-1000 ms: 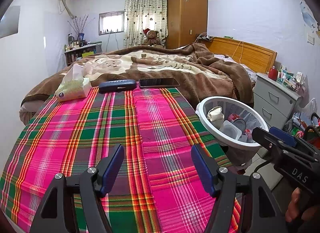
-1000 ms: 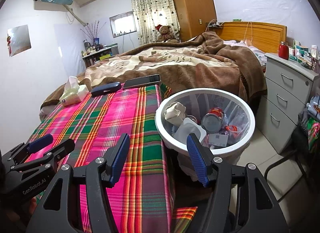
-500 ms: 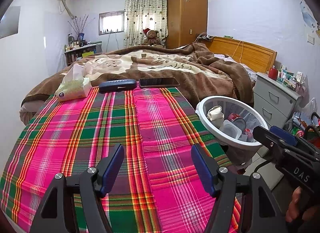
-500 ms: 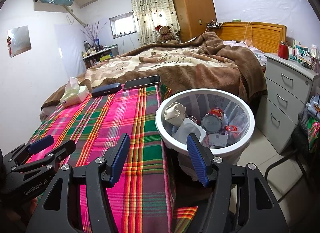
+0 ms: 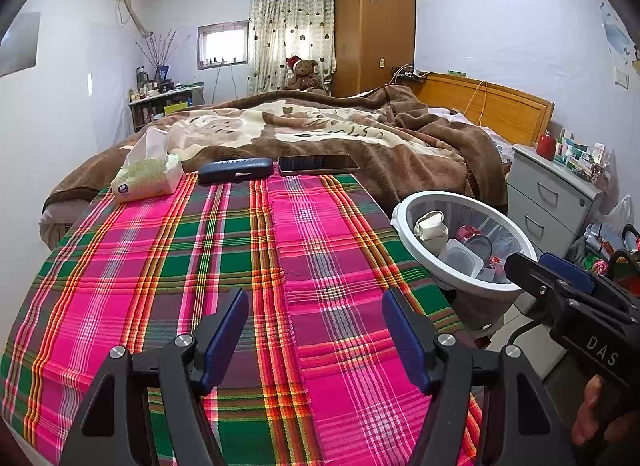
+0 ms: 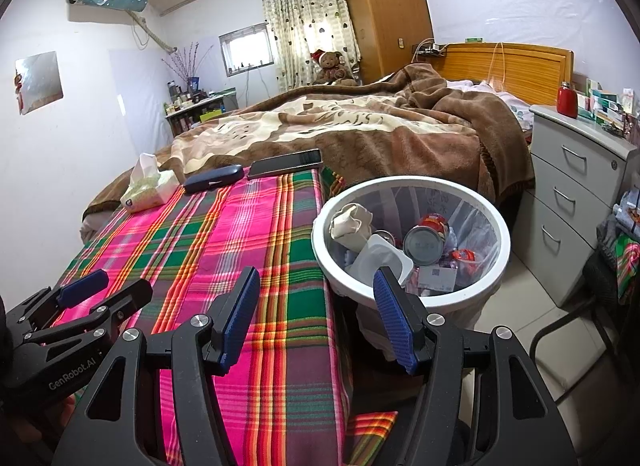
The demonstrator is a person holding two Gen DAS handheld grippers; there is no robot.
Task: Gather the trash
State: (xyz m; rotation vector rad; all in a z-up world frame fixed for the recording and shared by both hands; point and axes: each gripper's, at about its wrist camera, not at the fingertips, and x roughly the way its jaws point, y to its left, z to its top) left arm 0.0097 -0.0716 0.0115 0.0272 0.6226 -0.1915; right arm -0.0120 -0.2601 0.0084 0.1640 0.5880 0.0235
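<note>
White bin [image 6: 496, 225] already full of cans and tubs, plaid desk [image 5: 168, 266] trash-free (phone, case, tissues only), both tongs [image 5: 314, 340] [image 6: 316, 320] apart, empty.

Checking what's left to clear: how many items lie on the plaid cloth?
3, along its far edge: tissue pack left, dark blue case middle, phone right. None seems hidden.

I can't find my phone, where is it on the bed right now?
The phone lies flat at the far edge of the plaid cloth, just right of the dark blue case, against the brown blanket.
</note>
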